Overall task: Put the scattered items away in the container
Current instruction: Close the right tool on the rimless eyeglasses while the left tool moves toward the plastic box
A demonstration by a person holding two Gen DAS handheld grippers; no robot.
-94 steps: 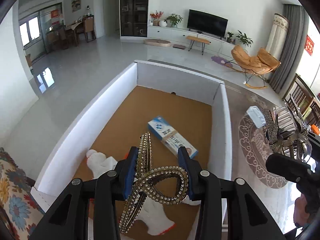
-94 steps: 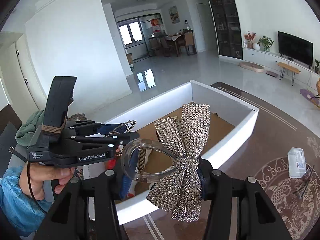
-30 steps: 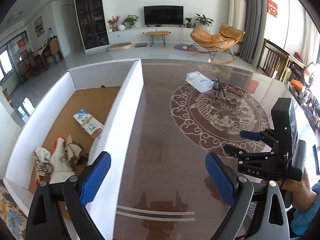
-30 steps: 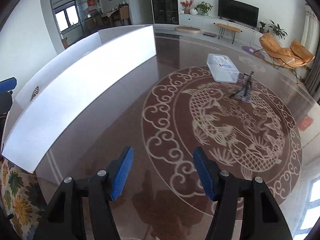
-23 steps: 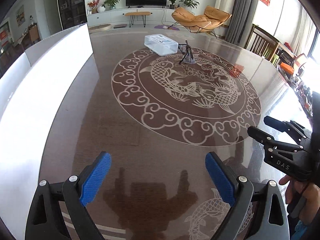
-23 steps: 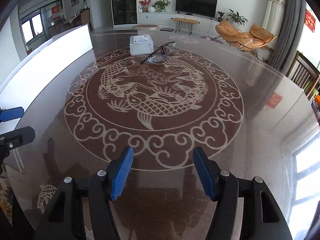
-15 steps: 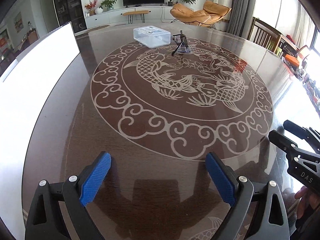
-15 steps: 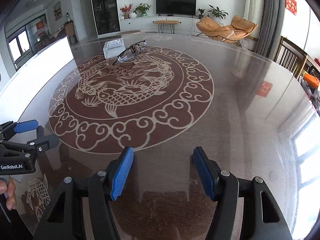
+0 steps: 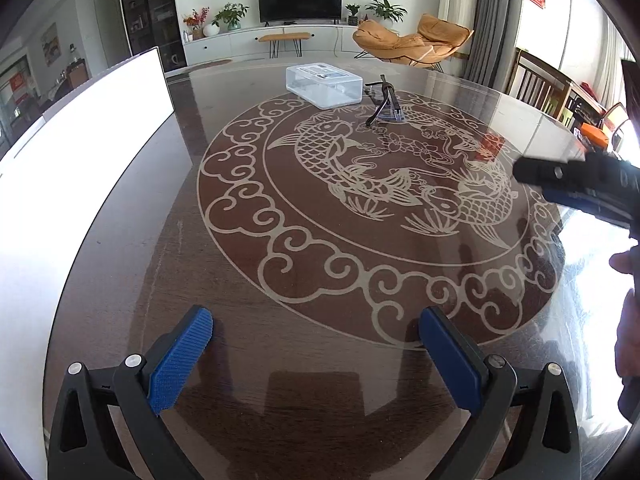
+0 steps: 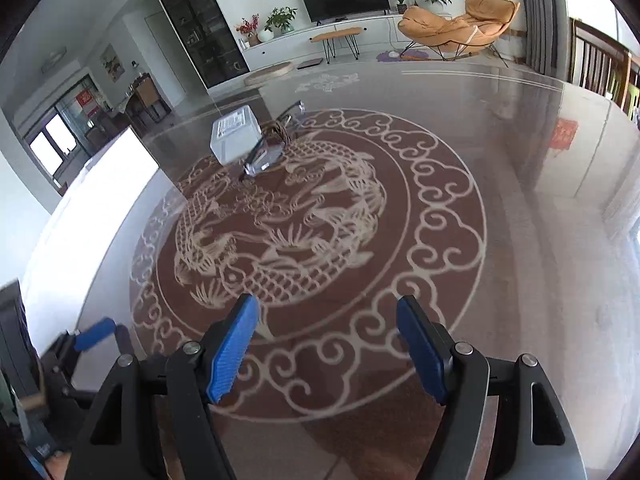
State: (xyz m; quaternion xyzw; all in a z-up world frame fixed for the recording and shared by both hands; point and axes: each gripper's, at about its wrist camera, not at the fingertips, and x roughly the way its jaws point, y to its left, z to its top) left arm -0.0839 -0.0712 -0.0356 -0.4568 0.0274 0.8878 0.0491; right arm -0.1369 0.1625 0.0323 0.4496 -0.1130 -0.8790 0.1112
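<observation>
- The clear box [image 9: 325, 85] lies flat on the far part of the bench [image 9: 168, 240], at the upper rim of the fish medallion [image 9: 372, 208]; a printed label shows on its lid.
- The glasses [image 9: 385, 101] rest just to the right of the box in the left wrist view, partly on the medallion's ring; whether they touch the box cannot be told.
- In the right wrist view the same pair appears blurred: box [image 10: 235, 133] behind, glasses [image 10: 264, 152] in front and to the right of it.
- The white container [image 9: 76, 152] stands along the left edge of the bench, well apart from the box and glasses; only its outer wall shows, and its inside is hidden.
- The left hand-held gripper [image 9: 316, 354] hangs over the near part of the bench, its blue pads spread wide and opening further, with nothing between them.
- The right hand-held gripper [image 10: 328, 350] also points down at the near bench, at the medallion's scroll border; its jaws are spread and opening, with nothing between them.
- Both are well short of the box and glasses.
- The right hand-held gripper shows as a dark bar at the right edge of the left wrist view, with part of a hand [image 9: 628, 344] below it.
- Behind the bench are a TV [image 9: 300, 1], plants and an orange chair [image 9: 412, 38].
</observation>
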